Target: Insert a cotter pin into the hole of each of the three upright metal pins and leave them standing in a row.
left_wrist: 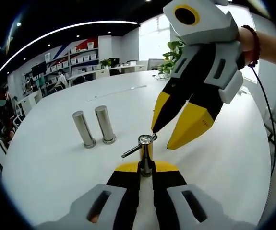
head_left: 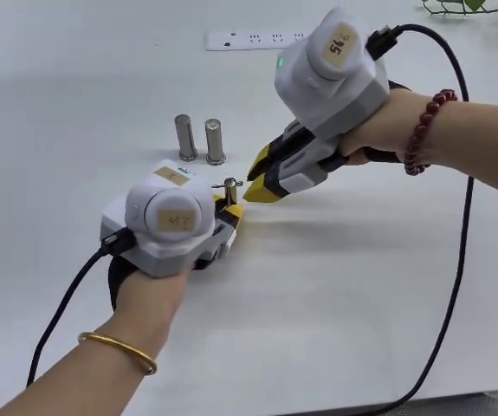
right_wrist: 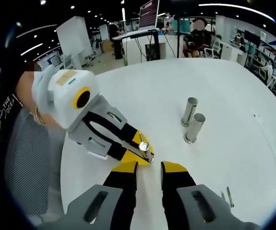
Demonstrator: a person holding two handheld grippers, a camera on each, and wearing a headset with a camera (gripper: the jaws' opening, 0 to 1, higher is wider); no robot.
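Observation:
My left gripper (head_left: 229, 211) (left_wrist: 146, 168) is shut on the base of a short metal pin (left_wrist: 146, 151) (head_left: 230, 194) (right_wrist: 144, 146), holding it upright on the white table. A thin cotter pin (left_wrist: 132, 150) pokes out sideways from the hole near the pin's top. My right gripper (head_left: 255, 183) (right_wrist: 150, 168) (left_wrist: 164, 138) hovers just right of that pin's top, open, with nothing between its yellow fingers. Two more metal pins (head_left: 185, 139) (head_left: 215, 143) (left_wrist: 84, 129) (left_wrist: 105, 125) (right_wrist: 189, 111) (right_wrist: 195, 128) stand side by side just beyond the held pin.
A white power strip (head_left: 253, 39) lies at the table's far edge. Loose cotter pins (right_wrist: 229, 196) lie on the table to the right of my right gripper. Black cables (head_left: 461, 260) trail from both grippers. Office desks and people are far behind.

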